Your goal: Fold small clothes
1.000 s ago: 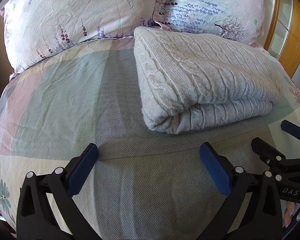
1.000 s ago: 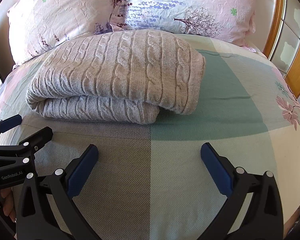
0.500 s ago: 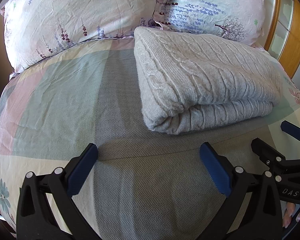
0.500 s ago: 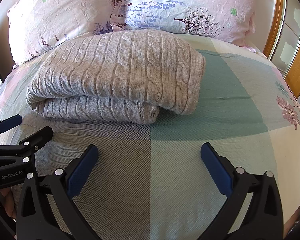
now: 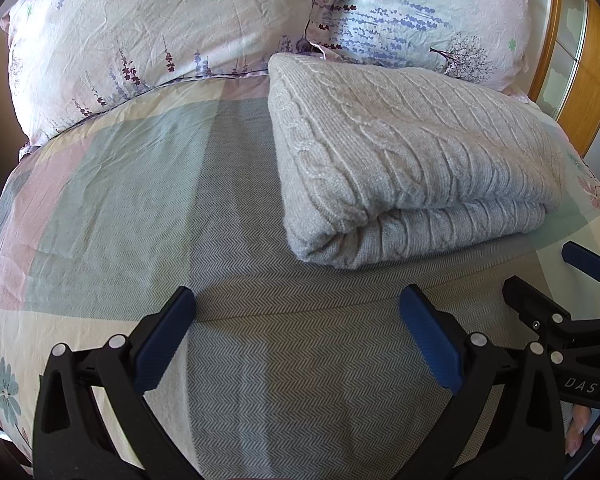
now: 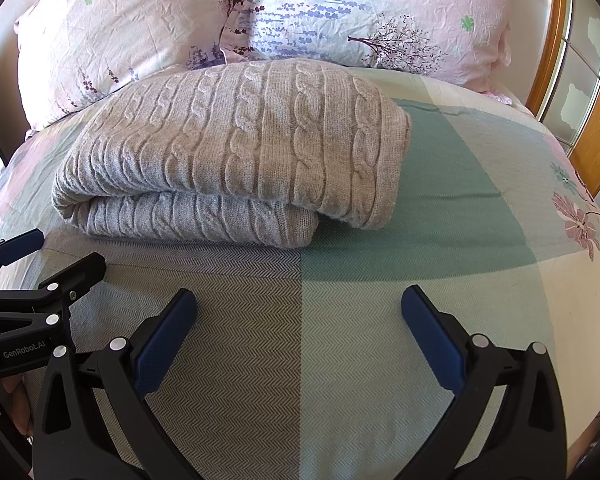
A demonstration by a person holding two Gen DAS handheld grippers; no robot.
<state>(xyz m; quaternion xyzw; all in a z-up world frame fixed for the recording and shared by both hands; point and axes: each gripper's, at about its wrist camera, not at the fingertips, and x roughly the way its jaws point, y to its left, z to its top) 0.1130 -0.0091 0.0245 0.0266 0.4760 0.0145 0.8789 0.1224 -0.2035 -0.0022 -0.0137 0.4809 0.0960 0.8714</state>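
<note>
Where the herringbone bedcover (image 5: 284, 360) lies flat, a folded cable-knit sweater (image 5: 412, 152) (grey, thick) rests. Both the left gripper (image 5: 298, 316) and the right gripper (image 6: 299, 316) have fingers wide apart, holding nothing.

Both cameras looked forward from low over the bed with its patchwork herringbone cover (image 5: 236, 360), toward the two pink floral pillows (image 6: 132, 28) at the head. The left wrist view sat to the left, with the folded grey cable-knit sweater (image 5: 412, 152) close ahead and to its right. The right wrist view sat to the right, the same sweater (image 6: 236, 148) close ahead and to its left. Each view caught the other tool at its inner edge: the right gripper (image 5: 556, 276) there, the left gripper (image 6: 48, 252) here. Both shared sweater, pillows and cover.
</note>
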